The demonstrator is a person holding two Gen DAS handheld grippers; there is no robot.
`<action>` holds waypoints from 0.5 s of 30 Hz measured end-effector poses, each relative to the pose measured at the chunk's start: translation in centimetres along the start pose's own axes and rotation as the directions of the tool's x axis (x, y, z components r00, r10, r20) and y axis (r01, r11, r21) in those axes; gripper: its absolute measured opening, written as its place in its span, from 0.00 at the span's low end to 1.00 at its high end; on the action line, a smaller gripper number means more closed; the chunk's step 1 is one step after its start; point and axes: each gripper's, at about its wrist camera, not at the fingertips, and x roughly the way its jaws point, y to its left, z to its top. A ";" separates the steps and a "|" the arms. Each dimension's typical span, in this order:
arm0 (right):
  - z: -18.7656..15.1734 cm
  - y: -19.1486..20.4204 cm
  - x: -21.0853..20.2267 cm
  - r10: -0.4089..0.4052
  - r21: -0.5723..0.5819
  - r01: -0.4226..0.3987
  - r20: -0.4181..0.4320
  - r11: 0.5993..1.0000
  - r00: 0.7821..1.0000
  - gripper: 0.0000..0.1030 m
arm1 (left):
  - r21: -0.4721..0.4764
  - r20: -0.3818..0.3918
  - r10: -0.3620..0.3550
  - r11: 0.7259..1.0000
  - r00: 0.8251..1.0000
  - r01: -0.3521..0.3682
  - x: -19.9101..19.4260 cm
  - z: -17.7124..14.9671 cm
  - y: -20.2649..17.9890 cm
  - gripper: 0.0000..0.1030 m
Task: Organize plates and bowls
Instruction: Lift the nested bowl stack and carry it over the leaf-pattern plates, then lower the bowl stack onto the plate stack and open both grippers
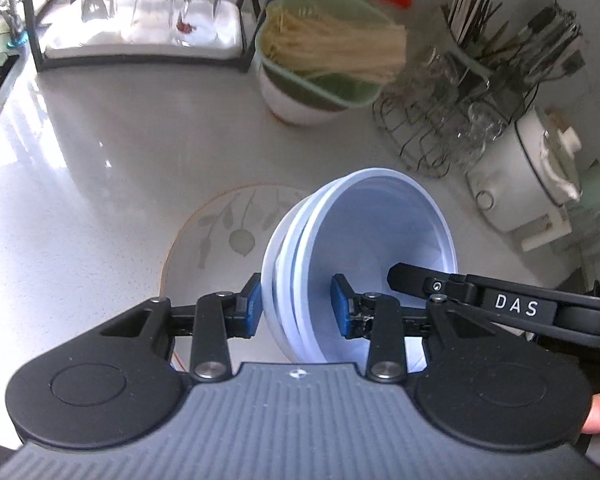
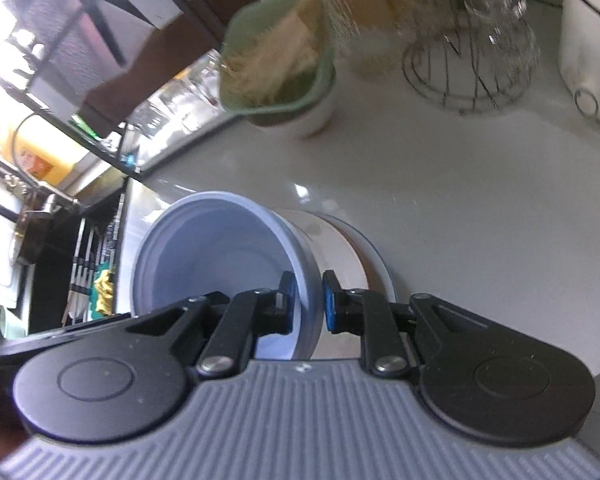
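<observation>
Left wrist view: the left gripper [image 1: 296, 308] is clamped across the near rims of the nested pale-blue bowls [image 1: 364, 248], one pad outside, one inside. The stack tips with its mouth toward the right gripper [image 2: 307, 300], which pinches the opposite wall. Just beyond and under the bowls lies the leaf-patterned plate [image 1: 220, 232] on the counter [image 1: 100, 152]; setting them down there looks the likely move. Farther ahead stand a noodle-filled green container [image 1: 324, 52] and a wire rack [image 1: 420, 132], well apart.
</observation>
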 end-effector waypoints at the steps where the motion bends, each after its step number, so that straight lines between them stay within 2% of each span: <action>1: -0.1 0.0 0.4 -0.007 0.004 0.007 -0.003 1.000 1.000 0.18 | -0.002 -0.008 -0.002 1.000 1.000 0.002 0.4 0.0 0.2 0.39; 7: -0.7 -0.1 2.1 -0.027 0.018 0.028 -0.047 0.999 0.999 0.18 | -0.016 -0.037 0.005 1.000 0.999 -0.006 1.8 -0.3 1.2 0.40; 15: -0.6 0.0 2.7 -0.034 -0.002 0.034 -0.046 0.999 0.998 0.18 | -0.044 -0.052 -0.005 0.999 0.999 0.002 2.6 -0.3 1.8 0.40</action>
